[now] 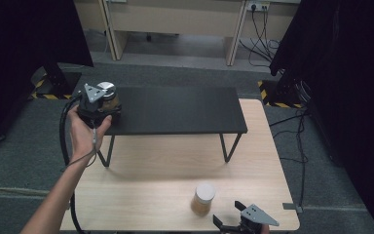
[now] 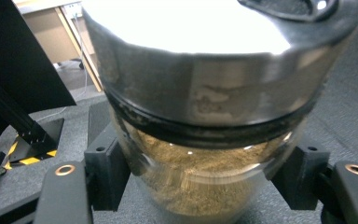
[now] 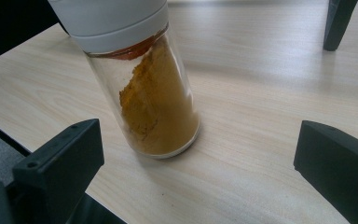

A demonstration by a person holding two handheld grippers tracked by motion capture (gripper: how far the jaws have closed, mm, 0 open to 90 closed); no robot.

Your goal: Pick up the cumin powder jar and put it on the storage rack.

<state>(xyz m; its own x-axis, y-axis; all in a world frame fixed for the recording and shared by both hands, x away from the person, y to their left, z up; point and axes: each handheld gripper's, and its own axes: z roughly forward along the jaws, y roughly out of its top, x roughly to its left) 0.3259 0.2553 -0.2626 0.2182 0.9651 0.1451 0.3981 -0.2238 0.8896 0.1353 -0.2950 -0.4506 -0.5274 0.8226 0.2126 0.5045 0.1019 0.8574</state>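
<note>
Right gripper [image 1: 230, 218] sits at the table's [image 1: 141, 195] near edge, jaws spread wide, nothing between them. White-capped jar [image 1: 203, 197] stands just beyond it; the right gripper view shows yellow powder inside, no label legible. Left gripper [image 1: 97, 116] is clamped on the silver-lidded jar [image 1: 108, 92] at the black shelf's [image 1: 175, 114] far left end; the left gripper view shows brown powder and a black seal ring.

Recording lab in an office room.
Black curtains [image 1: 24, 34], hazard-taped stand feet [image 1: 46, 87], grey carpet [image 1: 9, 161], desks [image 1: 175, 19], wall socket [image 1: 258, 6] with cables.
</note>
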